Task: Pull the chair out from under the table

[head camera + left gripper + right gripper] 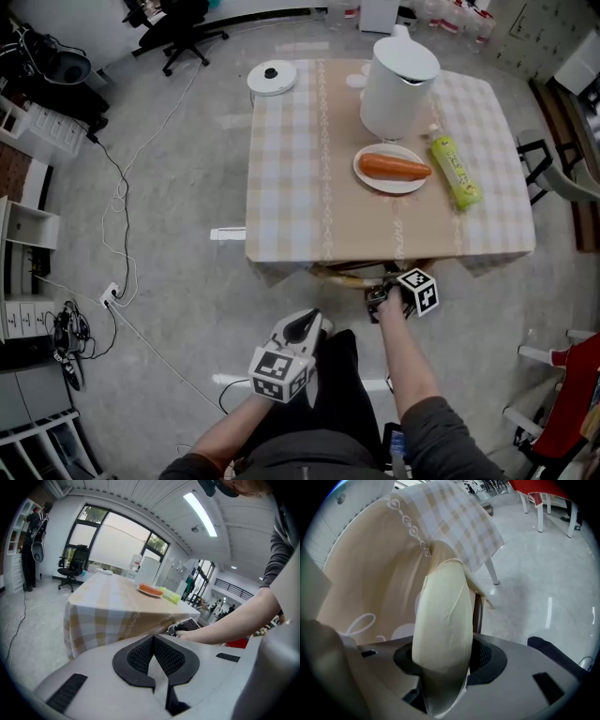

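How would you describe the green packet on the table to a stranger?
Find the table with the checked cloth. Beside the white plate there lies the packet, at the plate's right in the head view. It alone is long and yellow-green.

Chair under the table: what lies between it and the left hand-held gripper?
Only bare grey floor lies between the left hand-held gripper and the chair. The head view shows this stretch.
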